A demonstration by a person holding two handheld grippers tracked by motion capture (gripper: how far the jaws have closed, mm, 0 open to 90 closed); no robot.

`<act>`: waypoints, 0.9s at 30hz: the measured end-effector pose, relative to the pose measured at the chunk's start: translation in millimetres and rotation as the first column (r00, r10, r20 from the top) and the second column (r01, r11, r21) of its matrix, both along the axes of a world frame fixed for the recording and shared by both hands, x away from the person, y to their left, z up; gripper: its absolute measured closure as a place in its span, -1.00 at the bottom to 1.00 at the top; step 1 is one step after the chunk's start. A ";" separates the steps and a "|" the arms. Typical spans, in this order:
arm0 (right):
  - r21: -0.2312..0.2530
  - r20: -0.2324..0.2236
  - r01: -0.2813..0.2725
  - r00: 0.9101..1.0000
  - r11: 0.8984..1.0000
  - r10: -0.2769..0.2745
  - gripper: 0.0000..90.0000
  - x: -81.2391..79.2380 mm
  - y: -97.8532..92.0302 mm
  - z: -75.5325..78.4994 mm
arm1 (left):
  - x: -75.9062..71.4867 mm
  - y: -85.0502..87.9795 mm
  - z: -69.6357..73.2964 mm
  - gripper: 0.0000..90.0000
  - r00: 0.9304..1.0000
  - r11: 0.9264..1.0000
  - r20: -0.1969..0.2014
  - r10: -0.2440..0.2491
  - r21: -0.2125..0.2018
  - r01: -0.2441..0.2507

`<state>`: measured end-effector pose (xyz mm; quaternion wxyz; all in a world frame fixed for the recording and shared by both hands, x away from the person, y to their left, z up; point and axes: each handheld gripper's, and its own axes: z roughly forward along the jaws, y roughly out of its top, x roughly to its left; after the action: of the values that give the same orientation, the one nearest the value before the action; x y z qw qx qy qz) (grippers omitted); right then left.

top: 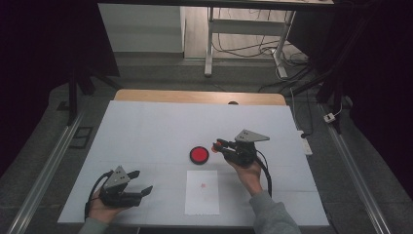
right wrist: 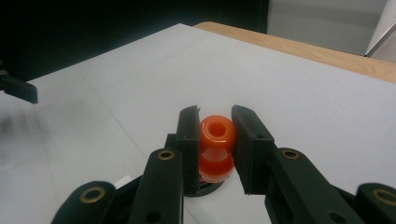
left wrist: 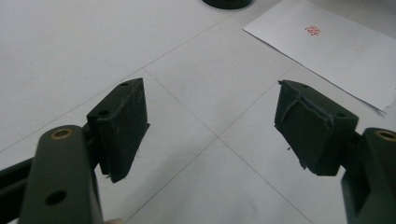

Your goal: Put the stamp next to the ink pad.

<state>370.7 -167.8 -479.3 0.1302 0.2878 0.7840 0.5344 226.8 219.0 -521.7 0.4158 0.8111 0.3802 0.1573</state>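
An orange stamp with a knobbed handle is clamped between the jaws of my right gripper, which is shut on it just right of a round black ink pad with a red centre. In the right gripper view the stamp stands upright between the pads, with the ink pad's dark rim under it. A white paper lies near the front edge and bears a small red mark. My left gripper rests at the front left, open and holding nothing, its jaws pointing towards the paper.
The white table top ends in a wooden strip at the far side. Behind it stand desk legs and loose cables on the floor. A white power strip hangs off the right edge.
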 end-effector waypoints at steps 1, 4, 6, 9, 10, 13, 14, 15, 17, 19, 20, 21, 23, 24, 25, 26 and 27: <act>-0.002 0.002 0.004 1.000 1.000 -0.004 0.61 1.8 0.7 -0.6 | 0.0 0.2 0.0 -0.43 1.000 1.000 -0.001 0.000 0.001 0.000; -0.016 -0.007 0.018 1.000 1.000 -0.018 0.61 7.0 1.7 -3.8 | 0.1 0.5 0.0 -0.43 1.000 1.000 -0.002 0.001 0.001 -0.001; -0.028 -0.014 0.030 0.999 0.999 -0.030 0.61 10.9 1.2 -7.5 | 0.1 0.7 0.0 -0.43 1.000 1.000 -0.003 0.002 0.000 -0.002; -0.046 -0.027 0.045 0.999 0.998 -0.046 0.61 15.6 0.8 -13.0 | -0.2 0.9 0.4 -0.43 1.000 1.000 -0.002 0.002 -0.001 -0.002; -0.057 -0.026 0.049 0.998 0.997 -0.050 0.61 16.9 1.0 -14.4 | -0.1 0.9 0.3 -0.43 1.000 1.000 -0.003 0.002 0.000 -0.002; -0.080 -0.033 0.059 0.998 0.995 -0.062 0.61 21.3 2.4 -20.2 | 0.1 0.5 0.0 -0.43 1.000 1.000 -0.005 0.002 0.001 -0.002; -0.084 -0.036 0.062 0.997 0.995 -0.065 0.61 22.8 2.8 -22.6 | 0.2 0.4 0.0 -0.44 1.000 1.000 -0.006 0.001 0.002 -0.001; -0.094 -0.041 0.063 0.997 0.994 -0.067 0.61 24.2 3.1 -24.7 | 0.2 0.5 0.0 -0.44 1.000 1.000 -0.006 0.001 0.002 -0.001; -0.118 -0.045 0.066 0.996 0.991 -0.071 0.61 26.2 4.0 -28.6 | 0.3 0.7 -0.2 -0.44 1.000 1.000 -0.006 0.002 0.001 -0.002; -0.136 -0.047 0.069 0.996 0.988 -0.076 0.61 28.2 5.3 -32.7 | 0.5 0.9 -0.4 -0.44 1.000 1.000 -0.007 0.003 0.003 -0.003; -0.136 -0.047 0.069 0.996 0.988 -0.076 0.61 28.2 5.3 -32.7 | 0.5 0.9 -0.4 -0.44 1.000 1.000 -0.007 0.003 0.003 -0.003; -0.145 -0.057 0.076 0.995 0.986 -0.086 0.61 30.2 6.3 -36.6 | 0.6 0.7 -0.6 -0.44 1.000 1.000 -0.009 0.001 0.004 -0.001; -0.153 -0.059 0.079 0.994 0.985 -0.089 0.61 31.8 7.7 -39.7 | 0.6 0.6 -0.7 -0.45 1.000 1.000 -0.010 0.000 0.005 0.000; -0.153 -0.061 0.081 0.994 0.985 -0.091 0.60 32.1 8.7 -40.7 | 0.6 0.6 -0.7 -0.45 1.000 1.000 -0.010 0.000 0.005 0.000; -0.160 -0.060 0.082 0.994 0.984 -0.092 0.60 32.3 9.4 -41.3 | 0.5 1.0 -0.8 -0.45 1.000 1.000 -0.011 0.001 0.006 -0.001; -0.164 -0.058 0.082 0.994 0.983 -0.092 0.60 32.4 10.3 -42.0 | 0.5 1.3 -0.8 -0.45 1.000 1.000 -0.010 0.002 0.005 -0.002; -0.165 -0.054 0.081 0.994 0.983 -0.091 0.60 32.7 11.1 -42.9 | 0.4 1.6 -0.7 -0.45 1.000 1.000 -0.010 0.003 0.004 -0.003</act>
<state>403.4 -156.7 -522.2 0.1520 0.3260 0.8155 0.4534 227.3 220.5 -522.5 0.4119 0.8123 0.3830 0.1545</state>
